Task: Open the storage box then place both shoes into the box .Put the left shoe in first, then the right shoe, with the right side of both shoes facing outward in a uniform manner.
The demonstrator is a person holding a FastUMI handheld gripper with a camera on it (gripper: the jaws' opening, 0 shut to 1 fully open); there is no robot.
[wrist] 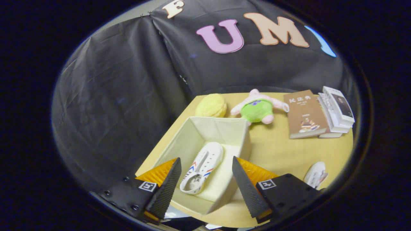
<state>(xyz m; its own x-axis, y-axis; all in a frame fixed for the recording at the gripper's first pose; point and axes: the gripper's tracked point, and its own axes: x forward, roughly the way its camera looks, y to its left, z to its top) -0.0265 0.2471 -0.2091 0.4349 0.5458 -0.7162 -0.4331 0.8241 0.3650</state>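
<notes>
On the wooden table we hold our tool open and empty above the open box, one shoe lying inside, while the other shoe waits off to the tool's right.

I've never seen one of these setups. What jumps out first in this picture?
First, the open cream storage box on the wooden table, with one white shoe lying inside, seen between the open jaws of the gripper. The second white shoe lies on the table beyond the right finger. Behind the box sit a yellow sponge and a green-and-pink plush toy, with books beside them.
</notes>
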